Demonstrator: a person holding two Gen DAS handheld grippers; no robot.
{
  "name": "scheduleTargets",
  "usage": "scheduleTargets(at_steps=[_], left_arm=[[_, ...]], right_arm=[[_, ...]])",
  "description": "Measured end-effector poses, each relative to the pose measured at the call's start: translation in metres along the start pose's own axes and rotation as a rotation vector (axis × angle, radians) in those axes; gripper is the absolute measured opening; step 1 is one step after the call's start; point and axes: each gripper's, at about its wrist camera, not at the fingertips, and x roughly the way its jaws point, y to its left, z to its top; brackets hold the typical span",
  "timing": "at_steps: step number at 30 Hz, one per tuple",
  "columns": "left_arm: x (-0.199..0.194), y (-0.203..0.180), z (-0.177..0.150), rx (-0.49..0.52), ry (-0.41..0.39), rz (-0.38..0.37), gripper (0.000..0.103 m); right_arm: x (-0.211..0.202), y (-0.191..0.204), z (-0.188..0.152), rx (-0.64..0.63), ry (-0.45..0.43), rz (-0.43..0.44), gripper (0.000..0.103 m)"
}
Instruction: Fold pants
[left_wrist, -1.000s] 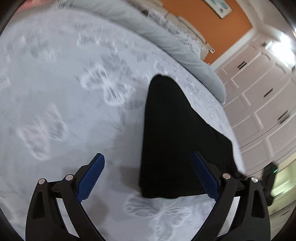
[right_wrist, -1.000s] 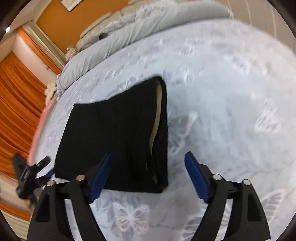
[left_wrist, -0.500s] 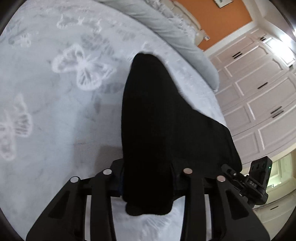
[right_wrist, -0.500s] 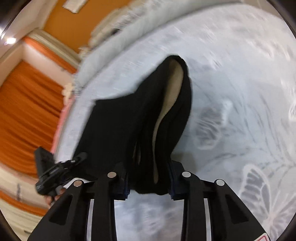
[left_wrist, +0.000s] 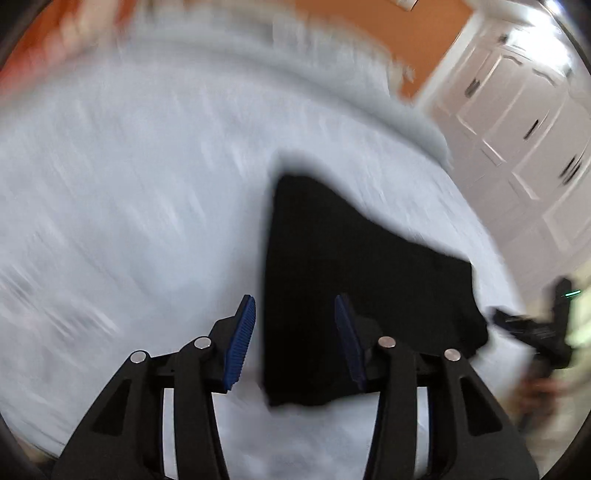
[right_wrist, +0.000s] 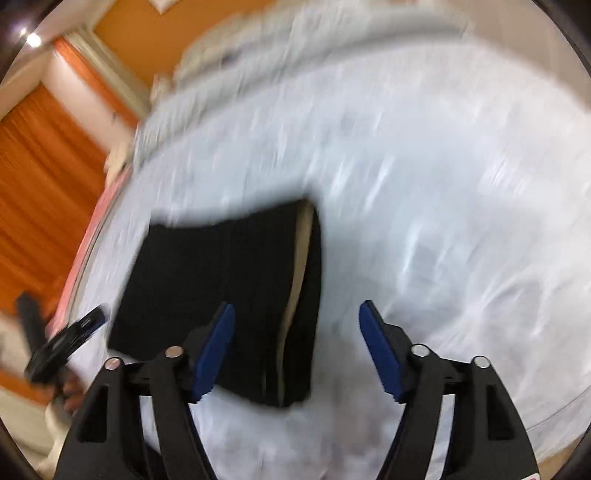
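Plainly, the risk now is that the fold springs apart. The black pants (right_wrist: 229, 295) lie as a folded rectangle on the pale bedspread (right_wrist: 443, 221), and along their right edge in the right wrist view a tan strip of inner lining shows between the layers, so the stack is loose there. If either tool drags across the cloth or catches a layer while pulling clear, the top layers could slide and the near edge could flop open. Both views are badly smeared, which suggests quick motion, and that raises the chance of a snag.

The left gripper (left_wrist: 295, 339) has its jaws opening at a narrowish gap, and the near left corner of the pants (left_wrist: 351, 277) shows between the blue pads, but the pads do not seem to press on it. The right gripper (right_wrist: 295, 343) is opening too, fairly wide, with the near right edge of the pants seen between its fingers and no contact that I can make out.

In the right wrist view the pants sit centre-left, the long axis running from lower left toward upper right, the open layered end facing right. In the left wrist view they fill the middle, tapering toward the upper centre.
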Motion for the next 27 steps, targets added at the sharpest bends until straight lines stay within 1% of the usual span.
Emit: scheduleTargets(at_steps=[1, 2, 3, 4, 6, 7, 8, 9, 10, 11, 12, 13, 15, 17, 19, 20, 22, 23, 24, 25, 27], left_arm=[[-0.009, -0.01, 0.005, 0.052, -0.057, 0.057, 0.05], [-0.011, -0.018, 0.01, 0.096, -0.081, 0.084, 0.054], [-0.01, -0.027, 0.017, 0.12, -0.092, 0.084, 0.054], [-0.005, -0.034, 0.022, 0.125, -0.093, 0.078, 0.054], [0.013, -0.045, 0.027, 0.131, -0.061, 0.09, 0.054], [0.022, -0.048, 0.026, 0.136, -0.044, 0.096, 0.054], [0.031, -0.048, 0.024, 0.137, -0.029, 0.11, 0.054], [0.043, -0.051, 0.021, 0.141, -0.003, 0.14, 0.054], [0.05, -0.047, 0.02, 0.138, 0.014, 0.15, 0.054], [0.058, -0.048, 0.018, 0.13, 0.039, 0.147, 0.054], [0.057, -0.044, 0.015, 0.123, 0.048, 0.146, 0.054], [0.06, -0.041, 0.014, 0.122, 0.051, 0.152, 0.054], [0.064, -0.042, 0.014, 0.137, 0.047, 0.169, 0.054], [0.066, -0.045, 0.014, 0.145, 0.043, 0.181, 0.054], [0.068, -0.047, 0.014, 0.144, 0.047, 0.182, 0.054], [0.07, -0.048, 0.013, 0.143, 0.048, 0.186, 0.054], [0.073, -0.05, 0.012, 0.148, 0.052, 0.199, 0.054], [0.075, -0.051, 0.011, 0.154, 0.056, 0.206, 0.054], [0.077, -0.052, 0.01, 0.158, 0.06, 0.211, 0.054], [0.079, -0.053, 0.009, 0.161, 0.066, 0.212, 0.054], [0.081, -0.054, 0.007, 0.167, 0.081, 0.199, 0.054]], right_arm=[[-0.003, 0.003, 0.005, -0.006, -0.019, 0.009, 0.069], [0.0, 0.01, 0.014, -0.022, -0.03, 0.031, 0.069], [0.004, 0.018, 0.021, -0.039, -0.039, 0.033, 0.069], [0.011, 0.027, 0.027, -0.066, -0.042, 0.018, 0.069], [0.04, 0.047, 0.039, -0.157, -0.01, -0.094, 0.069], [0.051, 0.049, 0.041, -0.175, 0.004, -0.133, 0.069], [0.063, 0.045, 0.041, -0.19, 0.037, -0.179, 0.069], [0.075, 0.044, 0.04, -0.191, 0.067, -0.215, 0.069], [0.083, 0.043, 0.043, -0.187, 0.076, -0.223, 0.066], [0.093, 0.043, 0.045, -0.182, 0.085, -0.202, 0.045], [0.096, 0.042, 0.047, -0.179, 0.098, -0.17, 0.013], [0.095, 0.044, 0.046, -0.176, 0.107, -0.132, 0.009], [0.082, 0.059, 0.051, -0.207, 0.056, -0.118, 0.006], [0.066, 0.074, 0.053, -0.243, -0.003, -0.097, 0.006], [0.061, 0.076, 0.055, -0.231, -0.025, -0.09, 0.006], [0.066, 0.072, 0.056, -0.222, -0.016, -0.106, 0.006], [0.089, 0.061, 0.056, -0.194, 0.049, -0.17, 0.008], [0.106, 0.051, 0.053, -0.169, 0.112, -0.194, 0.015], [0.111, 0.047, 0.051, -0.152, 0.13, -0.184, 0.016], [0.105, 0.046, 0.052, -0.132, 0.115, -0.169, 0.018], [0.088, 0.049, 0.056, -0.112, 0.112, -0.147, 0.042]])
